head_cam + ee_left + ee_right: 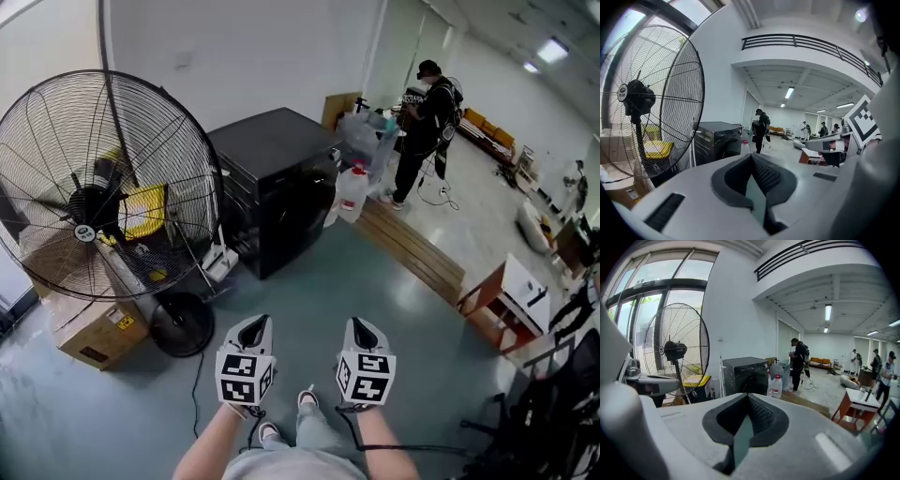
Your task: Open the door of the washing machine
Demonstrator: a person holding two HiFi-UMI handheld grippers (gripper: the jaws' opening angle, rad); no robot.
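Head view: black box-shaped washing machine [277, 178] stands by the white wall, just beside a large round wire-caged floor fan [103, 187] and well ahead of both grippers. Left gripper [253, 328] and right gripper [364, 330] are level, side by side and apart.
Left gripper view: jaws together, nothing between.
Right gripper view: jaws together, empty. Machine lies ahead, front door looks shut.

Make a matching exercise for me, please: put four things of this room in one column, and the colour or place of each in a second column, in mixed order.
Things:
1. washing machine
2. fan
3. cardboard box
4. jug

Descriptions:
A. brown, below the fan's cage
B. whitish, with a red cap
C. black, box-shaped
D. round wire cage on a stand

Pairs: 1-C, 2-D, 3-A, 4-B
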